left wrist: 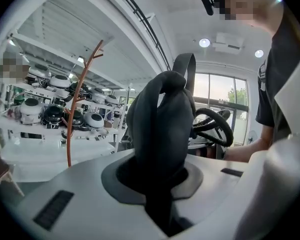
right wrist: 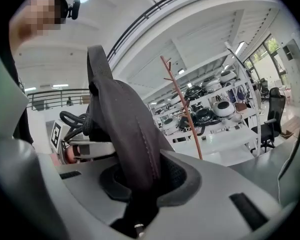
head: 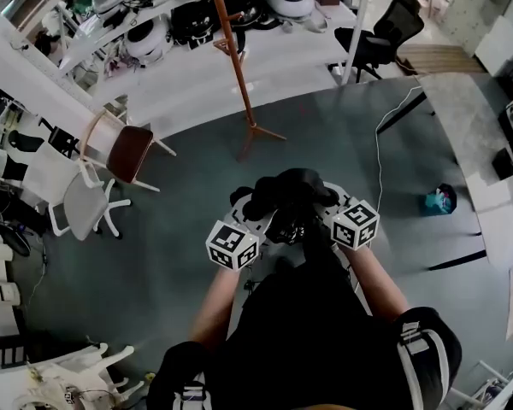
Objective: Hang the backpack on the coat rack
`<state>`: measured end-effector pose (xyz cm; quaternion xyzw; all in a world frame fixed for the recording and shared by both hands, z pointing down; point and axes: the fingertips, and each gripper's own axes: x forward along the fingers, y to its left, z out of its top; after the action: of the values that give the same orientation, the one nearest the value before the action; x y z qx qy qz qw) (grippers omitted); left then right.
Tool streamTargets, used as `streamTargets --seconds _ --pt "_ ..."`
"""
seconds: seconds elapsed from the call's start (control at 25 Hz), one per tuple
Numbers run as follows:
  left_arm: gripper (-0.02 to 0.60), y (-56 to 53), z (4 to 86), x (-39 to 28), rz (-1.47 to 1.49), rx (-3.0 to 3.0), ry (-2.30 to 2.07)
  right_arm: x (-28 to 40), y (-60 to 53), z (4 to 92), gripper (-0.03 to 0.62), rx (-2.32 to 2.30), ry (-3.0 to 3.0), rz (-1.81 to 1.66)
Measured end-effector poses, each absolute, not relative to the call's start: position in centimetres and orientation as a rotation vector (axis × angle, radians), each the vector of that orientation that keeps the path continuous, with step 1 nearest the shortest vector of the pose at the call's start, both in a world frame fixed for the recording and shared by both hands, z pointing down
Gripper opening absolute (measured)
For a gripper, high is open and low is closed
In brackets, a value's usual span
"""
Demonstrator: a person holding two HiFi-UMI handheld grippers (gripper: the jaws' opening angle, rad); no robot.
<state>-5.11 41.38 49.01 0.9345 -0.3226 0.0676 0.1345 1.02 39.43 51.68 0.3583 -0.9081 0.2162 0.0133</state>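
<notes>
I hold a black backpack (head: 288, 196) between both grippers in front of me, off the floor. My left gripper (head: 255, 220) is shut on a black padded strap (left wrist: 162, 129) of the backpack. My right gripper (head: 323, 216) is shut on the other strap (right wrist: 125, 134), a dark stitched band that rises from between the jaws. The orange-brown coat rack (head: 232, 58) stands ahead on the grey floor, its pole leaning up toward the shelves. It shows as a thin branched pole (left wrist: 72, 114) in the left gripper view and as a thin pole (right wrist: 182, 109) in the right gripper view.
A brown chair (head: 128, 152) and a white office chair (head: 85, 203) stand to the left. White shelves with helmets (head: 154, 24) run behind the rack. A black office chair (head: 376, 37) and a table (head: 479, 135) are to the right, and a cable (head: 380, 143) lies on the floor.
</notes>
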Motion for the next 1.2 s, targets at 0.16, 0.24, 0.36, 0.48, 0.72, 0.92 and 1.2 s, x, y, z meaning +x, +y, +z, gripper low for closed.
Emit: streamTargets --seconds 0.16,0.24,0.36,0.48,0.72,0.92,1.2 --pt "0.075 40.9 48.8 -5.8 0.21 2.715 -0.96 0.4 38.8 51.3 0.094 1.101 -2.842 0.661" --pt "0.075 40.3 48.6 -5.8 0.215 2.721 -0.97 0.4 38.3 51.1 0.093 1.099 -2.848 0.662" --pt "0.075 38.9 48.3 -5.7 0.216 2.726 -0.98 0.6 37.0 50.9 0.094 1.101 -2.852 0.663" --pt "0.075 37.2 48.0 -5.4 0.219 2.729 -0.984 0.9 35.2 50.6 0.094 1.096 -2.853 0.667" --pt "0.075 33.8 48.3 -4.3 0.221 2.699 -1.008 2.0 31.8 50.8 0.092 1.075 -2.849 0.695" --pt "0.075 29.8 48.4 -3.8 0.214 2.676 -1.036 2.5 27.8 51.0 0.093 1.068 -2.829 0.655" --pt "0.075 24.2 47.7 -2.1 0.199 2.661 -1.088 4.0 22.0 50.2 0.092 1.044 -2.851 0.657"
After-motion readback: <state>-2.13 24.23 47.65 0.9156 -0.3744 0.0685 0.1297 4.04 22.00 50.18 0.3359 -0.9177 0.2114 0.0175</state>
